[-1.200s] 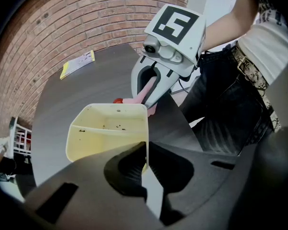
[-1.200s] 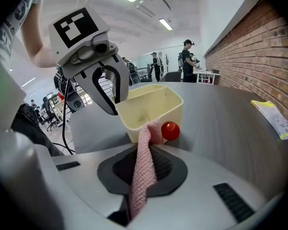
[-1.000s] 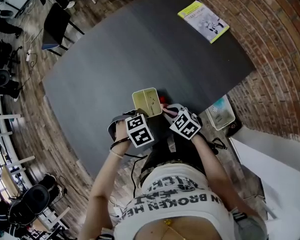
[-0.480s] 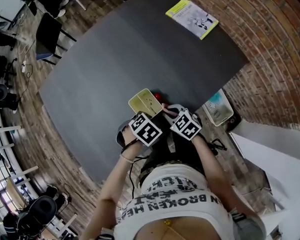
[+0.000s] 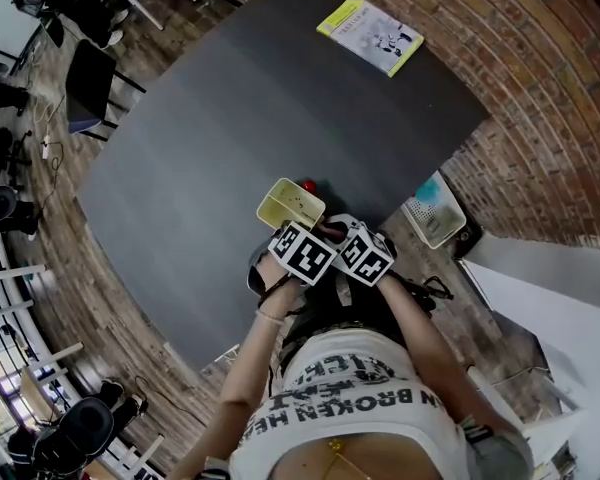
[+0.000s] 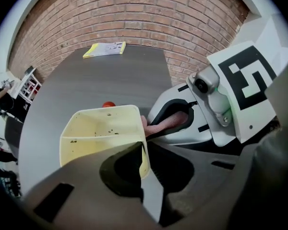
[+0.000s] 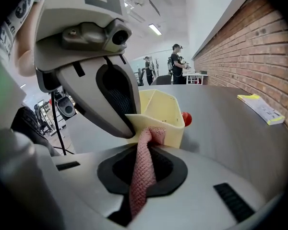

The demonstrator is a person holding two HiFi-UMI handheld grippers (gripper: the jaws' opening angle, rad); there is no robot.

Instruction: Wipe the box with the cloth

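the open yellow box (image 5: pixel 292 204) stands near the close edge of the dark table (image 5: pixel 210 138), with a red ball (image 5: pixel 308 185) just behind it. the left gripper (image 6: pixel 143 150) is clamped on the box's near wall, jaws almost together with the thin wall between them. the right gripper (image 7: pixel 145 145) pinches a pink cloth (image 7: pixel 143 176) whose end presses against the box's rim. a yellow booklet (image 5: pixel 370 35) lies at the table's far end.

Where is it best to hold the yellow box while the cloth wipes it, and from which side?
Grip the yellow box by its thin near wall, from above: its top is open, so one finger fits inside, one outside. The left gripper pinches that wall now, leaving the other walls free for the pink cloth in the right gripper.
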